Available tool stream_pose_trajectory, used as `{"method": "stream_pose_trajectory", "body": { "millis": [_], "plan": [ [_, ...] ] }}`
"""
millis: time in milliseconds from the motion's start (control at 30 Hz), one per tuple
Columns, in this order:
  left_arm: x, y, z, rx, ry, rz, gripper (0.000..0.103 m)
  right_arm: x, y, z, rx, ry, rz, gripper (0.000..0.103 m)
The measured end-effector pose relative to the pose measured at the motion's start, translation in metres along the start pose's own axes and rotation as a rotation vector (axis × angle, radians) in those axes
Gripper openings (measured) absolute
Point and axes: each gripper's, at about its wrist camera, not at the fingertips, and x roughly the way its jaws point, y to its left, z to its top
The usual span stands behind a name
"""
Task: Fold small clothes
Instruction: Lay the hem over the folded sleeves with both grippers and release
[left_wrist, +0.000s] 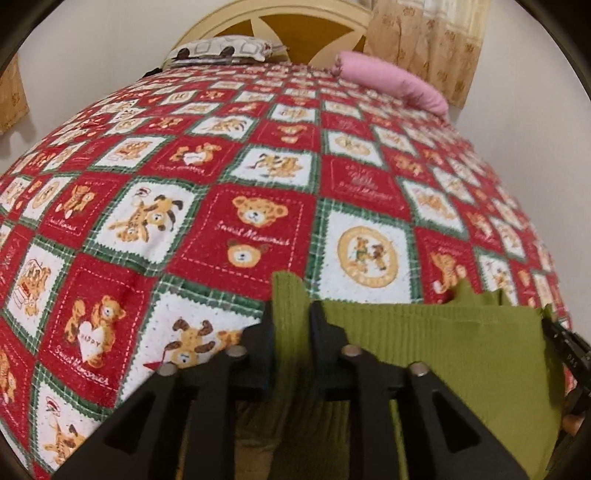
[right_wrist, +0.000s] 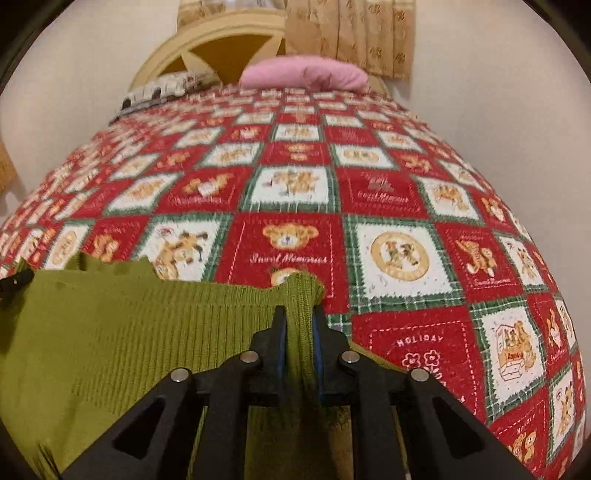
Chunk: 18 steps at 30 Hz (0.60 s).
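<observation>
Covering the whole bed is one quilt (left_wrist: 258, 177) of red and white squares edged in green plaid, printed with teddy bears and the words "Sweet Memories". At the head end stand one cream headboard (left_wrist: 280, 14), one patterned pillow (left_wrist: 221, 50) and one pink pillow (left_wrist: 391, 79), with tan curtains (right_wrist: 351, 33) behind them. One garment is in play: a green ribbed knit top (left_wrist: 436, 347), stretched between two grippers above the near end of the quilt. Its rib lines run across the panel, and the top edge bunches into small peaks near each grip. Held up rather than lying flat, it hangs toward the camera below the fingers. Left gripper (left_wrist: 291, 325) is closed narrow, pinching one upper corner of the top, a strip of cloth standing up between its fingers. Right gripper (right_wrist: 300, 325) is likewise clamped on the other upper corner, blue pads (right_wrist: 317, 332) pressing the bunched fabric
</observation>
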Motion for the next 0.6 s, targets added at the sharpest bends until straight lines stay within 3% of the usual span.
{"method": "stream_pose_trajectory", "body": {
  "millis": [67,133,167,267,300,433,600],
  "plan": [
    [-0.001,0.001,0.002,-0.007,0.008,0.038,0.045,0.003,0.001,0.002,-0.014,0.026,-0.026,0.031],
    [-0.012,0.008,0.004,-0.015,0.015,0.052,0.056,-0.005,-0.007,0.003,0.008,0.038,-0.01,0.035],
    [-0.023,0.012,0.003,-0.012,0.001,0.053,0.056,-0.028,-0.02,-0.002,0.073,-0.018,0.015,0.035],
    [-0.064,0.015,-0.01,0.047,-0.094,0.133,0.06,-0.103,-0.051,-0.026,0.209,-0.235,-0.031,0.035],
    [-0.077,0.013,-0.018,0.08,-0.115,0.158,0.062,-0.116,-0.053,-0.033,0.207,-0.243,-0.049,0.035],
    [-0.116,0.0,-0.064,0.158,-0.142,0.095,0.068,-0.158,-0.037,-0.081,0.169,-0.202,0.062,0.035],
    [-0.135,-0.03,-0.121,0.2,-0.146,0.027,0.071,-0.167,0.009,-0.133,0.047,-0.133,0.132,0.035]
  ]
}}
